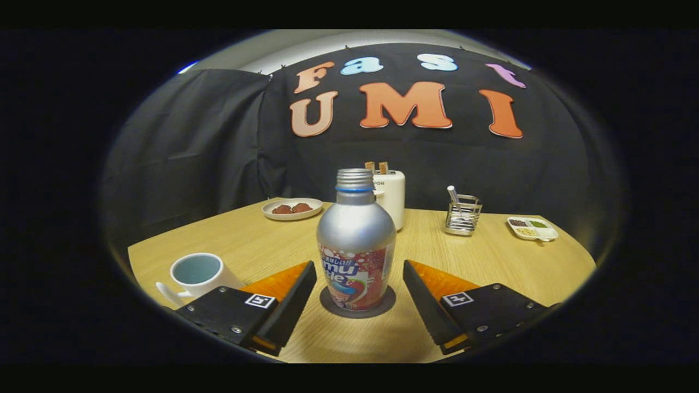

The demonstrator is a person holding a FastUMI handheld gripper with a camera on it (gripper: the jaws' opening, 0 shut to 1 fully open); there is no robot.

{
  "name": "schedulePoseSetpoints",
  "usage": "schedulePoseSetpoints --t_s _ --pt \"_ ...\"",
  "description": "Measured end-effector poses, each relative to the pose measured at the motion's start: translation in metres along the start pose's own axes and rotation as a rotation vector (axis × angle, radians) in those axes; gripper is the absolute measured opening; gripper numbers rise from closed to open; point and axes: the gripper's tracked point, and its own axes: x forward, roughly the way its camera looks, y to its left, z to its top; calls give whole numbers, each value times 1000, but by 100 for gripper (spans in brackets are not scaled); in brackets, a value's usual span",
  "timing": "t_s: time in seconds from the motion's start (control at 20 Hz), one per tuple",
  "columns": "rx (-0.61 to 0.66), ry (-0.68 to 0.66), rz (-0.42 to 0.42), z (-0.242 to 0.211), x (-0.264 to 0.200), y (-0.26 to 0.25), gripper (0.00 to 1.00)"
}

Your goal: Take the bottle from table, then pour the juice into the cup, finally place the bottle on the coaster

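Seemingly near done: bottle [356, 240] stands upright on coaster [357, 308] mid-counter, hand-held gripper [359, 297] released, fingers spread either side untouching; cup [197, 273] beside left finger, contents unclear

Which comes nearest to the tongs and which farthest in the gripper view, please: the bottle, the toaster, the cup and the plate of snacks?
The open tongs touch nothing.
1. Bottle, upright on the coaster, between the fingertips.
2. Cup, beside the left finger.
3. Toaster, directly behind the bottle.
4. Plate of snacks, back left; roughly level with the toaster, so too close to call.
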Motion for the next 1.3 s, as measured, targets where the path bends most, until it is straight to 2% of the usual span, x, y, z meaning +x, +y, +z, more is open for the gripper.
schedulePoseSetpoints --t_s 0.3,0.5,0.8,0.95,1.3 --pt "-3 -96 -4 38 -60 -5 96" --pt "-1 -171 -40 65 -108 -19 97" --pt "27 -228 -150 88 -181 -54 97" --pt "0 -261 -212 93 -215 -70 97" --pt "-17 -320 -298 95 -263 -88 97"
